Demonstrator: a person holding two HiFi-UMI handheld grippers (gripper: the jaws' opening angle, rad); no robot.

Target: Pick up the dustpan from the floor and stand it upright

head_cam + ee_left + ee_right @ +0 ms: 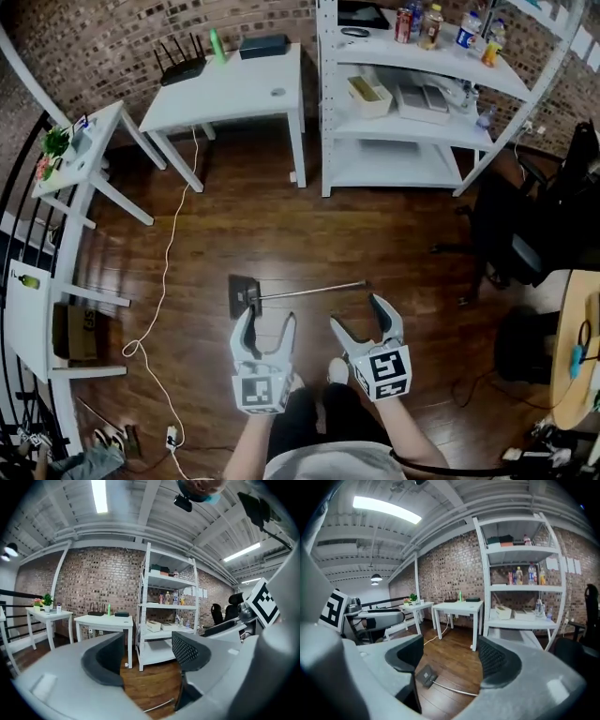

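Observation:
The dustpan (245, 294) lies flat on the wooden floor, its dark pan to the left and its thin metal handle (314, 292) running right. Both grippers hang just in front of it, nearer to me. My left gripper (268, 319) is open and empty, close to the pan end. My right gripper (357, 312) is open and empty, close to the handle's tip. In the right gripper view the dustpan (425, 675) and its handle (454, 689) show low between the open jaws of the right gripper (452, 658). The left gripper (147, 656) sees only the handle's end (160, 705).
A white table (234, 94) and a white shelf unit (394, 161) with bottles and boxes stand at the brick wall. A white cable (165, 272) runs down the floor at left to a power strip (172, 436). A black office chair (520, 234) is at right, a side table (80, 159) at left.

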